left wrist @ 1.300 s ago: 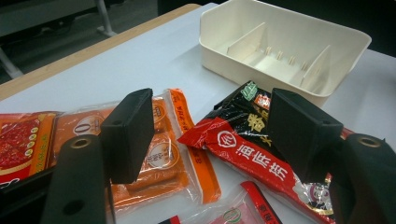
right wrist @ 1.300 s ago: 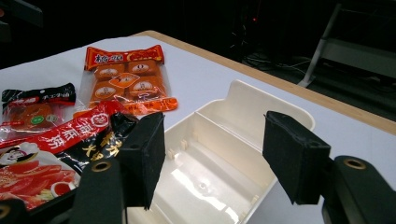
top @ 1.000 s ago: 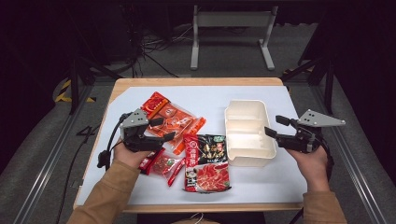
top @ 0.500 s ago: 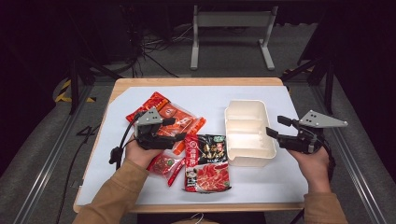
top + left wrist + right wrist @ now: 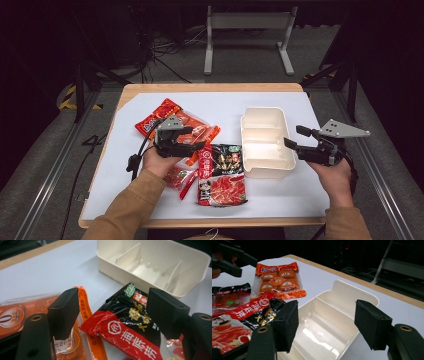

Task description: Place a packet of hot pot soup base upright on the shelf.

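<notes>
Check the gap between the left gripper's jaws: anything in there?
Yes. In the left gripper view the open left gripper frames the top corner of the black-and-red hotpot packet; the pads don't press it. The orange snack pack lies under the left-hand jaw.

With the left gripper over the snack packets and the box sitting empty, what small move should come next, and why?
Probably lower the left gripper and close it on the top edge of the black and red packet. Its jaws stand open with that edge between them, not yet pressed. The white box beside it is empty, and the right gripper waits open at its rim.
</notes>
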The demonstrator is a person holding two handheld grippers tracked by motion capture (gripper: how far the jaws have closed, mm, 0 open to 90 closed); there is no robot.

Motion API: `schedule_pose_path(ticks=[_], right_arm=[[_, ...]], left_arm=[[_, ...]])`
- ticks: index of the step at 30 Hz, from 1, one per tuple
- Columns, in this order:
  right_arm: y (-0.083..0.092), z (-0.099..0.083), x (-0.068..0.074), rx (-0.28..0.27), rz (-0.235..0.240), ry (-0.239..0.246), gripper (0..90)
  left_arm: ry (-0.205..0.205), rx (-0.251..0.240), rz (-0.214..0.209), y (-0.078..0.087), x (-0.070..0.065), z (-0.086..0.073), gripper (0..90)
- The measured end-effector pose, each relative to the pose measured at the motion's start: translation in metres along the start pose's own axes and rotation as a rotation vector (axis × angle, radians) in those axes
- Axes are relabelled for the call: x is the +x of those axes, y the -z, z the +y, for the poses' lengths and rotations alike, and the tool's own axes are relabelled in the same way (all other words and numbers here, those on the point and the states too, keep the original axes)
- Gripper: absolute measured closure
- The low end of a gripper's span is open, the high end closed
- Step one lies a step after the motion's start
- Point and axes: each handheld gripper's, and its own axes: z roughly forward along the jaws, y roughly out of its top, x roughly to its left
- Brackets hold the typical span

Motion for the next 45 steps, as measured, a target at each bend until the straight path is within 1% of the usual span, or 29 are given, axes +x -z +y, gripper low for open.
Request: schedule_pose_path(ticks=[1,3,4,5,6,7,10,14,17,19,21,22,24,25,29,31,32,34,40,42,45], right_arm=[[0.000,0.000,0.000,0.001,0.000,0.001,35.6],[0.000,0.000,0.000,0.002,0.000,0.000,35.6],[0.000,-0.001,0.000,0.003,0.000,0.002,35.6],[0.000,-0.001,0.000,0.003,0.000,0.002,35.6],[-0.001,-0.001,0.000,0.003,0.002,0.002,35.6],[-0.001,-0.001,0.001,0.004,0.002,0.002,35.6],[-0.002,-0.001,0.001,0.008,0.004,0.002,35.6],[-0.002,-0.002,0.001,0.011,0.006,0.003,35.5],[-0.002,-0.002,0.001,0.011,0.006,0.004,35.5],[-0.002,-0.002,0.001,0.013,0.005,0.003,35.5],[-0.002,-0.002,0.001,0.013,0.006,0.004,35.5],[-0.002,-0.002,0.001,0.013,0.007,0.003,35.4],[-0.003,-0.002,0.002,0.013,0.007,0.004,35.2],[-0.003,-0.002,0.002,0.012,0.010,0.002,35.1],[-0.003,-0.003,0.002,0.014,0.013,0.001,34.9],[-0.003,-0.003,0.002,0.013,0.013,0.000,34.7],[-0.003,-0.003,0.002,0.013,0.013,0.000,34.7],[-0.002,-0.003,0.002,0.011,0.014,-0.002,34.5],[-0.002,-0.005,0.002,0.016,0.017,-0.004,34.3],[-0.002,-0.005,0.002,0.019,0.020,-0.003,34.3],[-0.003,-0.005,0.002,0.022,0.023,-0.002,34.3]], left_arm=[[0.011,0.008,-0.005,-0.004,0.001,-0.001,27.8],[0.012,0.016,-0.002,-0.006,0.002,-0.002,27.8],[0.025,0.054,0.011,-0.012,0.005,-0.004,27.7],[0.025,0.054,0.011,-0.012,0.005,-0.004,27.7],[0.039,0.076,0.014,-0.016,0.006,-0.005,27.7],[0.050,0.084,0.013,-0.018,0.006,-0.006,27.6],[0.050,0.117,0.027,-0.024,0.008,-0.007,23.6],[0.061,0.146,0.021,-0.031,0.009,-0.009,23.3],[0.063,0.158,0.012,-0.036,0.009,-0.011,24.8],[0.043,0.170,0.005,-0.038,0.009,-0.011,25.8],[0.046,0.169,0.006,-0.039,0.008,-0.012,26.7],[0.032,0.177,0.000,-0.041,0.008,-0.013,26.7],[0.005,0.195,0.000,-0.044,0.006,-0.014,27.2],[-0.001,0.199,0.000,-0.046,0.005,-0.014,27.2],[-0.001,0.211,-0.007,-0.050,0.004,-0.015,27.8],[0.025,0.231,-0.020,-0.054,0.006,-0.017,28.8],[0.025,0.231,-0.020,-0.054,0.006,-0.017,29.4],[0.038,0.251,-0.033,-0.056,0.007,-0.018,30.3],[0.051,0.265,-0.025,-0.059,0.010,-0.019,35.2],[0.045,0.275,-0.028,-0.061,0.010,-0.020,37.4],[0.028,0.307,-0.024,-0.065,0.008,-0.021,39.6]])
